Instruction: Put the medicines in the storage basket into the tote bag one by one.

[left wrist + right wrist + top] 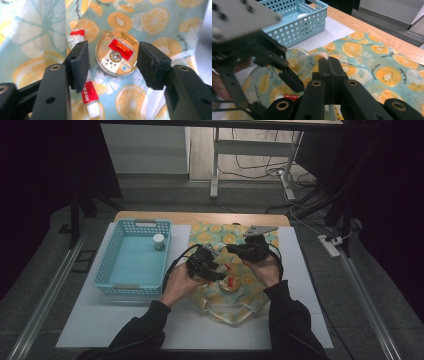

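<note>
Straddling a round gold tin (116,53) at the centre of the left gripper view, the left gripper (112,65) has its jaws spread, pads standing clear of the tin's rim on both sides. A red-and-white tube (89,93) lies beneath its left pad. Both rest in a citrus-print bag (227,237) at the middle of the high view. The right gripper (329,65) is clamped shut on the bag's edge, low centre in its own view. A blue basket (132,257) sits at left, holding a small white jar (159,241).
</note>
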`<state>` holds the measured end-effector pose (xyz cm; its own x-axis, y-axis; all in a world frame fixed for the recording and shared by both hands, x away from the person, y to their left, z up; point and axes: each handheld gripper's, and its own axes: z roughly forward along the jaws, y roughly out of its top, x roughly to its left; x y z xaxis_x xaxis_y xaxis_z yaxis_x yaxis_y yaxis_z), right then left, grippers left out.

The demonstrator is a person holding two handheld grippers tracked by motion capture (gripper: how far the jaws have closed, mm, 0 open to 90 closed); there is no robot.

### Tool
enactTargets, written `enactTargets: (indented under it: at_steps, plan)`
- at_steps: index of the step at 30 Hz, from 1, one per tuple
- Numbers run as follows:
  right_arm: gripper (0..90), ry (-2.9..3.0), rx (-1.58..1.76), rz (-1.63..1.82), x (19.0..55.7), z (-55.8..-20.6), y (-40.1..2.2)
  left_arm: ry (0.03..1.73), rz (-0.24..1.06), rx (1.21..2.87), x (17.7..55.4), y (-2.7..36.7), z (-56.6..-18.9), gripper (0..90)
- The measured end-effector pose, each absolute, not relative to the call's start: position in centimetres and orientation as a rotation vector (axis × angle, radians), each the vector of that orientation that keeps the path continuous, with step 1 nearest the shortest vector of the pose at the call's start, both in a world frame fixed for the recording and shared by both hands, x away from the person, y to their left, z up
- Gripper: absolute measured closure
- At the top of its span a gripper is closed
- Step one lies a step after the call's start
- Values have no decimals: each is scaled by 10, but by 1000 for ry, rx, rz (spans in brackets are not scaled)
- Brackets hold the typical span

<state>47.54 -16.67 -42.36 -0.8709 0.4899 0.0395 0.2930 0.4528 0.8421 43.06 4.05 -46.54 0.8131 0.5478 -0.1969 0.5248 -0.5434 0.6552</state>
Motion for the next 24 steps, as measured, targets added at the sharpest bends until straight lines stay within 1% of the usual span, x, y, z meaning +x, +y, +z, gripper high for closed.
enactTargets:
  at_steps: [5, 12, 17, 20, 21, 24]
  plan:
    - [900, 2494, 679, 1384, 475, -423, -167, 758, 61, 2231, 424, 49, -458, 328]
    - [900, 2498, 677, 1381, 474, -423, -166, 767, 86, 2214, 417, 63, -448, 203]
    - [900, 2497, 673, 1383, 474, -423, -166, 795, 66, 2179, 414, 81, -443, 163]
    - [900, 2497, 677, 1381, 474, -423, -166, 821, 76, 2178, 413, 91, -441, 121]
    - [900, 2497, 677, 1379, 474, -423, -166, 833, 82, 2177, 413, 95, -440, 89]
    - [900, 2494, 675, 1383, 474, -423, -166, 845, 95, 2169, 412, 105, -439, 62]
